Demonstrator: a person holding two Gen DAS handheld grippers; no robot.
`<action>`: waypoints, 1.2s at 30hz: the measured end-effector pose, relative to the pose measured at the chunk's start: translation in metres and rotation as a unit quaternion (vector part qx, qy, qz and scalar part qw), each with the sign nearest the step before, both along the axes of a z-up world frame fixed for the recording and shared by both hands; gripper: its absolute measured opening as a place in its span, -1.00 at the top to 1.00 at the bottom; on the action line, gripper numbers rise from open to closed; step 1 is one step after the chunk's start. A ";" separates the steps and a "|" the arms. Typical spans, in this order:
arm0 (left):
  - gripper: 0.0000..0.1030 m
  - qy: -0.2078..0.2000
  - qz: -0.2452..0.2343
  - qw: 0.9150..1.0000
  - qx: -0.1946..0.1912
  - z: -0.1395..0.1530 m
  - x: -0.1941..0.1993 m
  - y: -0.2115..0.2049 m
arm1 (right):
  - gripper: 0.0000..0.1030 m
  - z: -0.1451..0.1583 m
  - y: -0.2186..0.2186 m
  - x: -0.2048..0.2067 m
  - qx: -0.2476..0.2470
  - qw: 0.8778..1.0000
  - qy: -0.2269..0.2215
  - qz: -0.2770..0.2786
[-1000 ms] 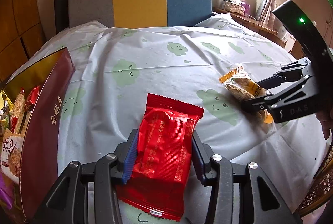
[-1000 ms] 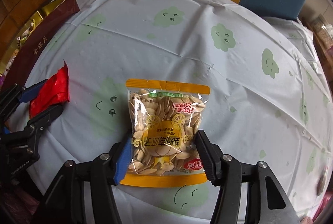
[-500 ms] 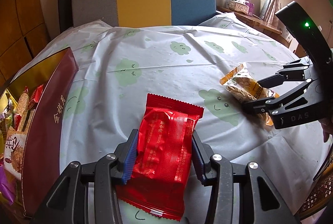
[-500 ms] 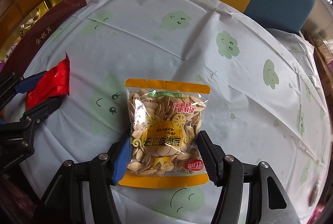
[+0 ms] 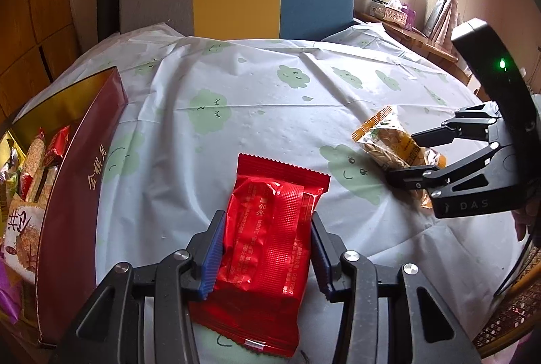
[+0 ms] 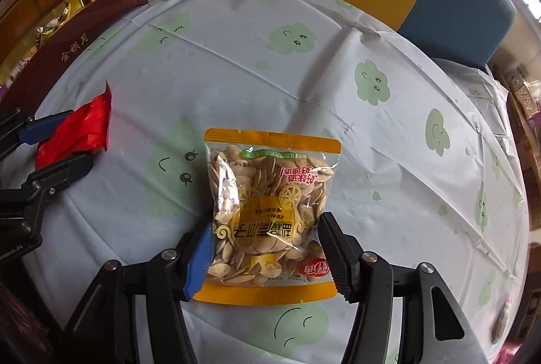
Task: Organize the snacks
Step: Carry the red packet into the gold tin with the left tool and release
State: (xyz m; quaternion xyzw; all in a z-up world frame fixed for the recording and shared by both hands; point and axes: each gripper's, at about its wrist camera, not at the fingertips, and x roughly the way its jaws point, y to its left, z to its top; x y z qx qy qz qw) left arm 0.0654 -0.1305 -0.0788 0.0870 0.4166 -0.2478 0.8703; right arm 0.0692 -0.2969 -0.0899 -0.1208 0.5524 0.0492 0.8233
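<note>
Left claw (image 5: pixel 267 249) gripped the red packet (image 5: pixel 270 239) at lower centre of frame, clamped by its sides for carrying. Right claw (image 6: pixel 267 257) likewise held the seed bag (image 6: pixel 270 212). Snack box (image 5: pixel 77 181) sat open at left, probable destination.

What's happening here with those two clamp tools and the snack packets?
A person is tidying snacks with a handheld gripper in each hand. The left gripper has its jaws closed on a red snack packet, and the right gripper grips a clear bag of seeds. Both packets are low over the cloud-print tablecloth. A dark red box, already holding other snacks, stands open at the left edge.
</note>
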 end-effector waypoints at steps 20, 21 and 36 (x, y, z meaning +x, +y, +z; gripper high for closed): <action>0.11 -0.003 -0.019 0.998 -0.056 0.048 -0.021 0.010 | -0.16 0.007 0.011 -0.017 -0.018 1.000 -0.013 0.015; 0.11 -0.003 -0.019 0.998 -0.061 0.052 -0.021 0.012 | -0.16 0.007 0.013 -0.018 -0.022 0.999 -0.015 0.018; 0.11 0.001 0.137 0.982 -0.131 0.108 0.012 0.162 | -0.15 0.007 0.014 -0.020 -0.027 0.999 -0.018 0.024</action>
